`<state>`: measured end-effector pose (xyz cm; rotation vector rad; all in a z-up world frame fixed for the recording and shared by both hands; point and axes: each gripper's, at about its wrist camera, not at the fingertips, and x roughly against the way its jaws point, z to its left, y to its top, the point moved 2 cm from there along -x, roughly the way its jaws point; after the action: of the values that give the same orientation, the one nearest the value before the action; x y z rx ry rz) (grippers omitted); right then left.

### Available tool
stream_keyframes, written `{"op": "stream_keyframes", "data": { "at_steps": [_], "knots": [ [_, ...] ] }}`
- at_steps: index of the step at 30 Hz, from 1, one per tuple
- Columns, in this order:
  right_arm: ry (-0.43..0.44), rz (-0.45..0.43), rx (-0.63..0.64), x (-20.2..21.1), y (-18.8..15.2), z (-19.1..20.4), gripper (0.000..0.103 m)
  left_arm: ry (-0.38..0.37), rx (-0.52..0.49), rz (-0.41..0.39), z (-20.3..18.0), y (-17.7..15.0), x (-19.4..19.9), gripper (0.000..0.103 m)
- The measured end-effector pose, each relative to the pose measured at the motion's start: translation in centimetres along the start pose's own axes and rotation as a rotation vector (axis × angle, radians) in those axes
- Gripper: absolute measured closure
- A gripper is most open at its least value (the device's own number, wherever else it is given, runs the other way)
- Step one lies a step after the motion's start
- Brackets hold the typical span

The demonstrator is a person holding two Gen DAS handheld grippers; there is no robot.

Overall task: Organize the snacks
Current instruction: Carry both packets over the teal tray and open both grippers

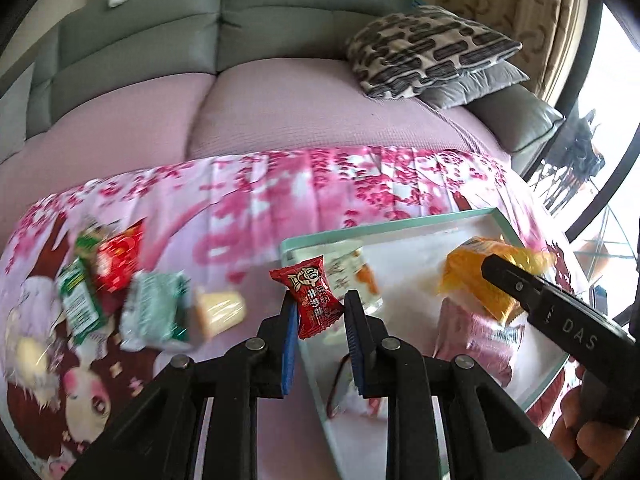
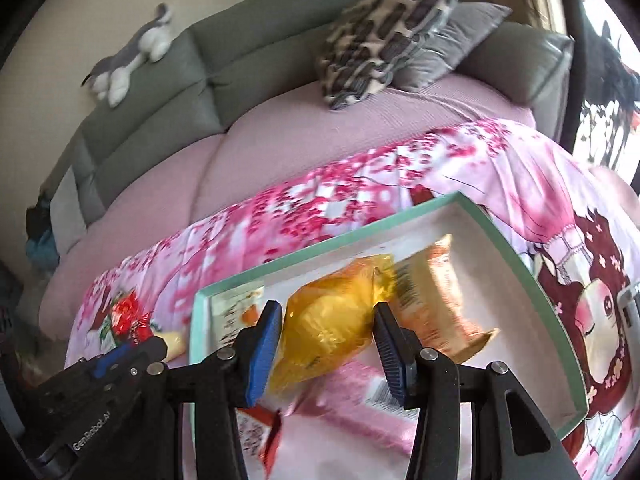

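Note:
My left gripper is shut on a small red candy packet and holds it above the left rim of the mint-edged white tray. My right gripper is shut on a yellow-orange snack packet and holds it over the tray. The right gripper also shows in the left wrist view with the yellow packet. In the tray lie a pink packet, a beige-orange packet and a white packet.
Loose snacks lie on the pink floral cloth left of the tray: a green box, a red packet, a pale green packet and a yellow piece. A sofa with cushions stands behind.

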<state>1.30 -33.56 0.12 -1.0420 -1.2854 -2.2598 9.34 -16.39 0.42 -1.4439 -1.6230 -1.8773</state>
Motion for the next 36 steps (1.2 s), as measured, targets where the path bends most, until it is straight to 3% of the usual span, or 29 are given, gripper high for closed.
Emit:
{"op": "stream_keyframes", "data": {
  "at_steps": [10, 14, 19, 21, 26, 31, 34, 36],
  "knots": [
    [-0.013, 0.046, -0.057, -1.0, -0.4, -1.8, 0.053, -0.034, -0.072, 0.052, -4.2, -0.1, -3.5, 0.078],
    [-0.02, 0.06, -0.06, -1.1, -0.4, -1.8, 0.053, -0.023, -0.043, 0.058, -3.5, 0.0, -3.0, 0.049],
    [-0.052, 0.074, -0.034, -0.9, -0.4, -1.3, 0.048, 0.015, 0.001, 0.061, -1.8, 0.3, -1.6, 0.038],
    [-0.063, 0.081, -0.02, -0.9, -0.4, -1.1, 0.043, 0.049, 0.023, 0.071, -1.0, 0.3, -1.3, 0.027],
    [-0.096, 0.101, 0.023, -0.9, -0.5, -0.5, 0.019, 0.131, 0.069, 0.108, 1.2, -0.3, -1.4, 0.016],
    [-0.123, 0.12, 0.068, -1.3, -0.7, 0.1, 0.017, 0.202, 0.095, 0.107, 2.8, -0.8, -1.7, 0.01],
    [-0.131, 0.129, 0.082, -1.6, -0.8, 0.3, 0.003, 0.214, 0.123, 0.113, 3.5, -1.1, -2.0, 0.007],
    [-0.132, 0.125, 0.087, -1.5, -0.8, 0.4, 0.0, 0.223, 0.134, 0.113, 3.7, -1.3, -2.1, 0.005]
  ]
}}
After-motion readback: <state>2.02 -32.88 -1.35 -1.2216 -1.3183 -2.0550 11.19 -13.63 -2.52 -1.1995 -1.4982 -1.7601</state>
